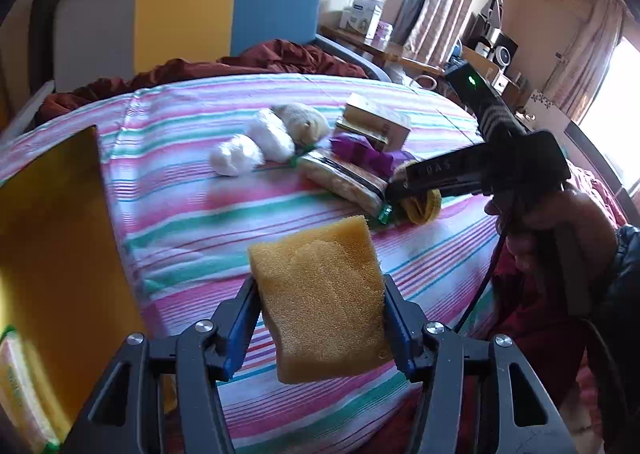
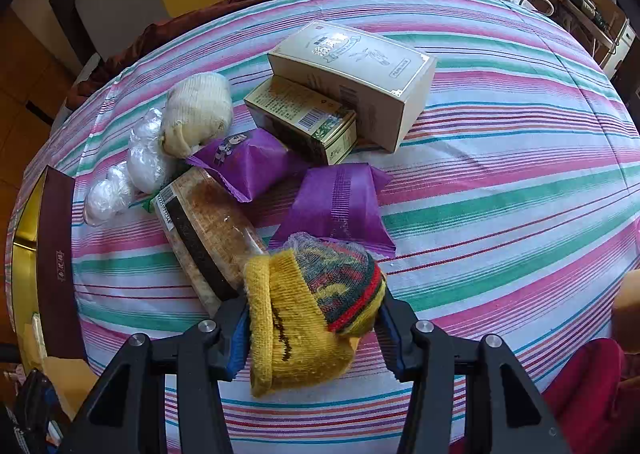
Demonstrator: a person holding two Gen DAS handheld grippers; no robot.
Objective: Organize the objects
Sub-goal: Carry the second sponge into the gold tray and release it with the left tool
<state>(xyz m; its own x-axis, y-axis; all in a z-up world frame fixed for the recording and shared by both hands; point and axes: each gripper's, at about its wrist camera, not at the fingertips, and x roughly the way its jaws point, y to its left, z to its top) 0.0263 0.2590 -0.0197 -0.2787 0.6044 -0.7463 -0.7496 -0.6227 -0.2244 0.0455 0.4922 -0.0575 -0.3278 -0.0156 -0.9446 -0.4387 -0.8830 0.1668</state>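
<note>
- The left gripper (image 1: 320, 318) clamped a yellow sponge (image 1: 320, 298) between part-closed jaws, lifted clear of the striped bedsheet (image 1: 180, 189), its long axis running away from the camera
- An open gold-lined box (image 1: 52, 238) stood just to its left, nearer this hand than the other
- The right gripper (image 2: 312, 318) pinched a rolled yellow sock (image 2: 304, 318) against the sheet
- Counted on the bed: two purple packets (image 2: 336, 205), two cartons (image 2: 352, 81), one wrapped biscuit tray (image 2: 208, 234)
</note>
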